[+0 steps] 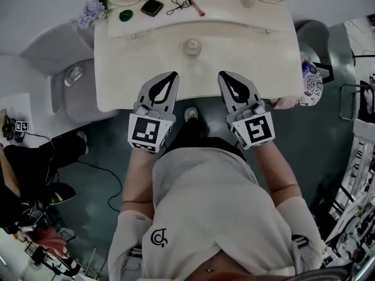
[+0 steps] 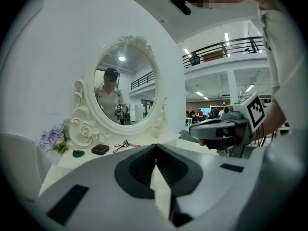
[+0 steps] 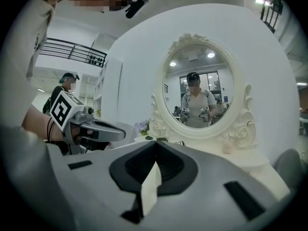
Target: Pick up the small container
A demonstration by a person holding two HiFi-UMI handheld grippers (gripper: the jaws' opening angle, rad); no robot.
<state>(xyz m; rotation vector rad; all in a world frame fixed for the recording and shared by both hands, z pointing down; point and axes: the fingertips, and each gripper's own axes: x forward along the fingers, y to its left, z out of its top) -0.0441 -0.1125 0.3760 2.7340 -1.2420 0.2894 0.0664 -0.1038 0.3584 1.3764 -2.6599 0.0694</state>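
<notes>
1. The small container [image 1: 192, 47] sat mid-counter [image 1: 135, 75], just ahead of both tools and touched by neither.
2. Your left hand-held gripper [image 1: 171, 78] hung over the counter's near edge, its jaws pressed together on nothing.
3. Your right hand-held gripper [image 1: 224, 78] hovered alongside, likewise pressed together and empty.
4. On the rear shelf lay a black compact [image 1: 152, 7], an eyelash curler [image 1: 179, 5] and a green piece [image 1: 126, 15], below the oval mirror [image 2: 126, 88].
</notes>
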